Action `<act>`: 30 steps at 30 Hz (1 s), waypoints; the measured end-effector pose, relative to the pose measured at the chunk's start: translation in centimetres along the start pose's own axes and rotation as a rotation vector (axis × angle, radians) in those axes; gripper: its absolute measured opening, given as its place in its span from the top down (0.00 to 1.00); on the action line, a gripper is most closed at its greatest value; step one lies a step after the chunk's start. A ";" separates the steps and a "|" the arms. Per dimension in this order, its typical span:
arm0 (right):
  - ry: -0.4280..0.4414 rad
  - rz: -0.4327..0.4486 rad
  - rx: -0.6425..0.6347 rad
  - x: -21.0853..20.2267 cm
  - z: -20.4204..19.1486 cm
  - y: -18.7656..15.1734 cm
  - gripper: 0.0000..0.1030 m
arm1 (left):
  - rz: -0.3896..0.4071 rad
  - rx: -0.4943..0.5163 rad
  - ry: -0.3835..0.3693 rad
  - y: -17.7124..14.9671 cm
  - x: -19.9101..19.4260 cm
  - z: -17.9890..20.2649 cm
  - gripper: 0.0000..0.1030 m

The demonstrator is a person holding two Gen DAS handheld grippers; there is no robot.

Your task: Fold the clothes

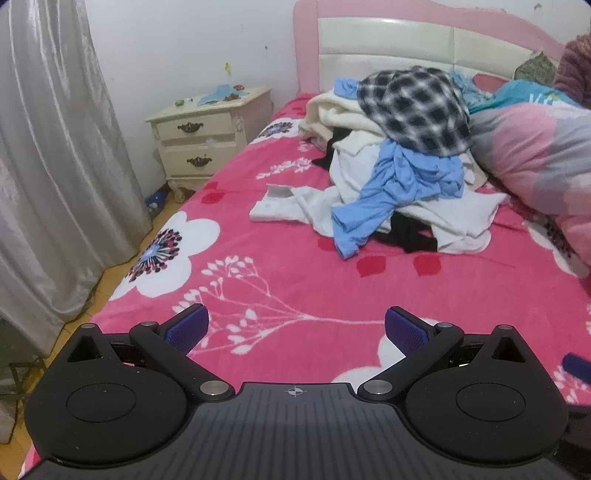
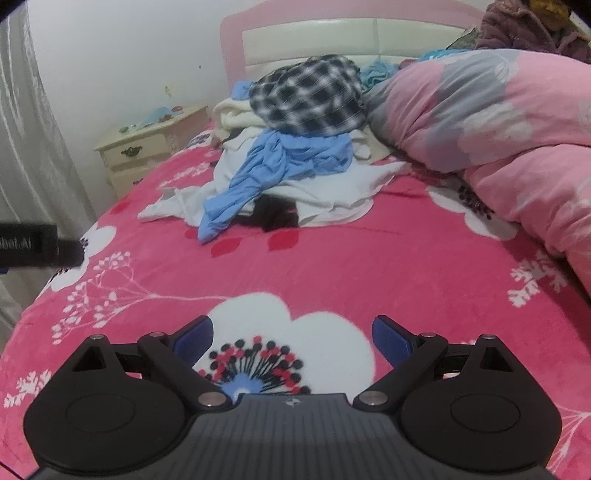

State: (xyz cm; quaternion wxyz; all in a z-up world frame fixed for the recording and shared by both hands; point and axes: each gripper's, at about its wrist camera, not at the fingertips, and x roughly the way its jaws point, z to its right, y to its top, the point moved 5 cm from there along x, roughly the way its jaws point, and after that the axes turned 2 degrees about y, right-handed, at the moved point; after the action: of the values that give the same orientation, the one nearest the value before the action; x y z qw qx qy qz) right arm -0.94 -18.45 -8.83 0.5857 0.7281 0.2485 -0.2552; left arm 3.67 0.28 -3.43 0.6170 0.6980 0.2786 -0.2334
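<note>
A bed point(image 1: 295, 280) fills both views, covered by a pink blanket point(image 2: 369, 254) with white flowers. Its pink headboard point(image 1: 391, 33) has a cream panel. A pink and grey quilt point(image 2: 491, 122) lies bunched along one side. Beside the bed stands a cream nightstand point(image 1: 207, 136) with small items on top. A grey curtain point(image 1: 55, 147) hangs near it against the white wall point(image 1: 177, 44).
</note>
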 end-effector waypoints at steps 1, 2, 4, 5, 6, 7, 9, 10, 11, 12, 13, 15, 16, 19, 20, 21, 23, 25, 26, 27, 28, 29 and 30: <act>-0.003 0.000 0.001 0.0 0.1 0.1 0.07 | 0.000 0.005 0.001 -0.1 0.0 0.1 0.00; -0.005 0.000 0.002 0.0 0.2 0.1 0.07 | -0.001 0.010 0.002 -0.2 0.1 0.2 0.00; -0.011 0.001 0.005 0.1 0.3 0.2 0.07 | -0.001 0.021 0.004 -0.3 0.2 0.3 0.00; -0.013 0.001 0.006 0.1 0.4 0.3 0.07 | -0.001 0.026 0.005 -0.4 0.2 0.4 0.00; -0.016 0.001 0.007 0.1 0.5 0.3 0.07 | -0.002 0.031 0.006 -0.5 0.3 0.5 0.00; -0.018 0.001 0.008 0.1 0.6 0.4 0.07 | -0.002 0.036 0.007 -0.6 0.3 0.6 0.00; -0.024 0.001 0.011 0.1 0.8 0.5 0.07 | -0.003 0.046 0.009 -0.8 0.4 0.7 0.00; -0.026 0.002 0.012 0.2 0.9 0.6 0.07 | -0.003 0.051 0.010 -0.8 0.5 0.8 0.00; -0.029 0.002 0.012 0.2 0.9 0.6 0.07 | -0.003 0.057 0.011 -0.9 0.5 0.9 0.00; -0.030 0.003 0.009 0.3 0.8 0.6 0.07 | -0.006 0.058 0.008 -0.9 0.7 0.9 0.00; -0.031 0.004 0.005 0.4 0.8 0.5 0.07 | -0.010 0.058 0.004 -0.7 1.0 0.9 0.00; -0.034 0.006 -0.003 0.7 0.6 0.4 0.07 | -0.008 0.059 -0.002 -0.8 1.1 1.1 0.00; -0.035 0.006 -0.007 0.8 0.5 0.3 0.07 | -0.009 0.058 -0.006 -0.8 1.1 1.1 0.01; -0.035 0.003 -0.014 1.0 0.4 0.3 0.07 | -0.020 0.042 -0.015 -1.0 1.4 1.3 0.01; -0.035 0.003 -0.014 1.0 0.4 0.4 0.07 | -0.023 0.035 -0.019 -1.0 1.5 1.3 0.01; -0.035 0.003 -0.014 1.1 0.4 0.4 0.07 | -0.026 0.029 -0.022 -1.1 1.5 1.2 0.01; -0.036 0.006 -0.016 1.1 0.3 0.4 0.07 | -0.032 0.025 -0.026 -1.2 1.6 1.2 0.01; -0.036 0.008 -0.017 1.1 0.3 0.5 0.07 | -0.038 0.022 -0.029 -1.2 1.7 1.2 0.01; -0.037 0.008 -0.017 1.2 0.3 0.5 0.07 | -0.041 0.020 -0.031 -1.3 1.7 1.2 0.01; -0.037 0.009 -0.018 1.2 0.2 0.5 0.07 | -0.044 0.019 -0.032 -1.3 1.8 1.2 0.01; -0.039 0.009 -0.018 1.2 0.2 0.5 0.07 | -0.047 0.017 -0.034 -1.4 1.8 1.2 0.01; -0.039 0.009 -0.018 1.3 0.2 0.5 0.07 | -0.050 0.016 -0.036 -1.4 1.9 1.2 0.01; -0.039 0.010 -0.018 1.3 0.2 0.6 0.07 | -0.053 0.014 -0.037 -1.5 1.9 1.3 0.01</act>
State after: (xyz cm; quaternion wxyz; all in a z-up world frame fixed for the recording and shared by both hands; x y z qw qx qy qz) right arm 0.38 -18.71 -9.32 0.5982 0.7188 0.2357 -0.2644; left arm 4.12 -0.64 -5.95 0.6107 0.6902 0.2839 -0.2648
